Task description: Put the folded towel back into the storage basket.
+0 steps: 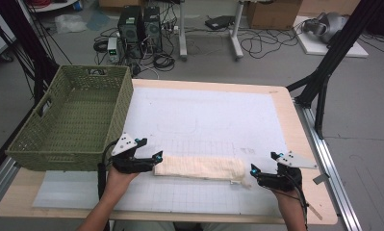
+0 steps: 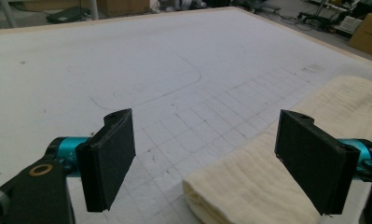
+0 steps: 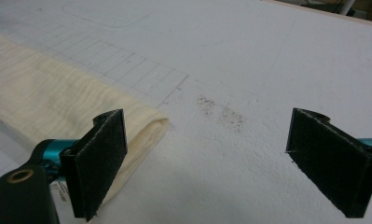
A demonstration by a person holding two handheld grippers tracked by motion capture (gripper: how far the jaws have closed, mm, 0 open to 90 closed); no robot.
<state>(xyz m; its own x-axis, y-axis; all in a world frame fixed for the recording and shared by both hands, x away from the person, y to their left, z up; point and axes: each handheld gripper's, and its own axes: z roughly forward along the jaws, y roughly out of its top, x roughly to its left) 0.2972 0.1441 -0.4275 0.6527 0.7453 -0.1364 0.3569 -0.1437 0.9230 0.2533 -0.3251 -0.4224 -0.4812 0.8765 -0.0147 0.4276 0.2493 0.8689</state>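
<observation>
A cream cloth (image 1: 199,168), folded into a long narrow strip, lies across the near part of the white mat (image 1: 213,115). My left gripper (image 1: 157,159) is at the strip's left end, open, with the folded end of the cloth (image 2: 267,182) lying between and under its jaws, apart from both pads. My right gripper (image 1: 253,172) stands open at the strip's right end. In the right gripper view the cloth's end (image 3: 58,107) lies behind and beside the left pad (image 3: 99,163), and bare mat shows between the jaws.
A green woven basket (image 1: 40,144), with nothing in it, stands on the table's left side, close behind my left hand. The table's front edge (image 1: 180,217) runs just under both forearms. Black frame legs and cables stand beyond the table.
</observation>
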